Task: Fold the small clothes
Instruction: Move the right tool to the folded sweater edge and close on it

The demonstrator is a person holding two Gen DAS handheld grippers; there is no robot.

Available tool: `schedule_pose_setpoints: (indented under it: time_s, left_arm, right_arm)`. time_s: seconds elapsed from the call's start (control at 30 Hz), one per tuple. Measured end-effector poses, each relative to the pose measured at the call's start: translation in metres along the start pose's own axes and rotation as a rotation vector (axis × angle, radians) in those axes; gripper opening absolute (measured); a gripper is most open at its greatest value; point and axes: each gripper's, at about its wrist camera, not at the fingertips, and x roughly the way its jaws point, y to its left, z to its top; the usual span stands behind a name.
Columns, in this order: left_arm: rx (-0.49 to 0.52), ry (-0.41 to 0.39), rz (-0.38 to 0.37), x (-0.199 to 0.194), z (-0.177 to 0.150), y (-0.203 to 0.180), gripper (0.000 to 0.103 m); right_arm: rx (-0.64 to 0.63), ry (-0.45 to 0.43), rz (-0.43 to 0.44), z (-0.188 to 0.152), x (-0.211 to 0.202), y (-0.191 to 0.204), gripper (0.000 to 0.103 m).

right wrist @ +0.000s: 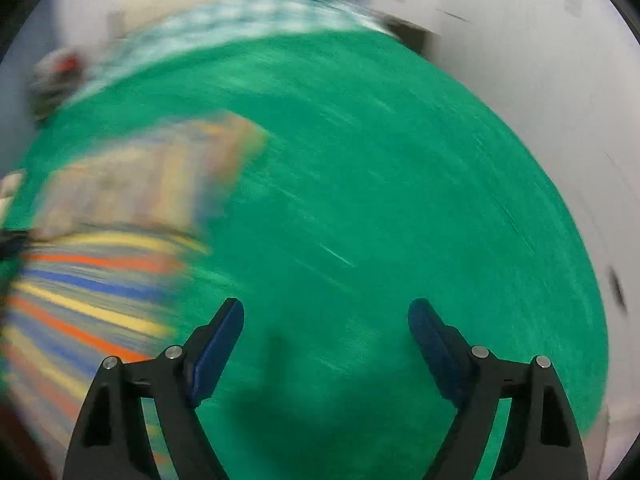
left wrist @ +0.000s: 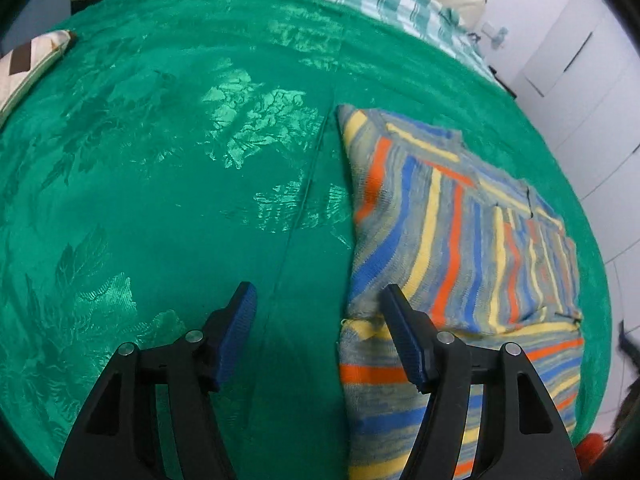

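That soft, light striped knit sweater [left wrist: 460, 240] lies partly folded on the green patterned bedspread [left wrist: 160, 180], so I'd pinch a doubled edge; left tongs [left wrist: 320, 300] and right tongs [right wrist: 326, 312] both gape wide, holding nothing.

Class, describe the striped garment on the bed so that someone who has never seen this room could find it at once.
Start at the green bedspread that covers the bed. The striped sweater lies folded on it. It alone carries orange, blue and yellow stripes.

Striped knit sweater [left wrist: 460, 240], soft matt wool, green bedspread [left wrist: 180, 200], plush cloth with glossy leaf pattern, fingers [left wrist: 240, 336], matt black plastic, ribbed blue pads
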Motion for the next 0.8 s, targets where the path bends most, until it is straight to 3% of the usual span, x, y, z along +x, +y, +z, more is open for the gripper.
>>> schedule_pose_setpoints:
  time_s: [0.13,0.23,0.37,0.5,0.6,0.63,0.67,0.7,0.8]
  left_arm:
    - [-0.008,-0.03,-0.009,-0.009,-0.007,0.001,0.068]
    - [-0.017,-0.047,-0.016,-0.011,-0.012,0.003,0.068]
    - [-0.027,-0.054,-0.013,-0.006,-0.01,0.001,0.069]
    - [-0.038,-0.064,-0.02,-0.004,-0.012,0.001,0.07]
    - [-0.043,-0.072,-0.023,-0.003,-0.012,0.0,0.07]
    - [-0.046,-0.074,-0.022,-0.004,-0.012,0.0,0.07]
    - [-0.053,-0.074,-0.022,-0.005,-0.013,0.0,0.07]
    - [-0.068,-0.076,-0.024,-0.007,-0.013,0.001,0.071]
    - [-0.106,-0.099,-0.049,-0.014,-0.015,0.0,0.078]
  right_arm:
    - [0.029,0.051,0.334,0.07,0.03,0.066,0.08]
    - [0.107,0.172,0.451,0.104,0.093,0.101,0.058]
    - [0.171,0.279,0.419,0.114,0.162,0.122,0.053]
    - [0.254,0.29,0.423,0.106,0.186,0.12,0.051]
    - [0.268,0.307,0.453,0.106,0.198,0.122,0.032]
    - [0.262,0.313,0.449,0.106,0.202,0.123,0.016]
    - [0.246,0.309,0.439,0.107,0.202,0.125,0.003]
    - [0.228,0.293,0.43,0.11,0.2,0.129,0.003]
    - [0.136,0.123,0.415,0.132,0.169,0.135,0.003]
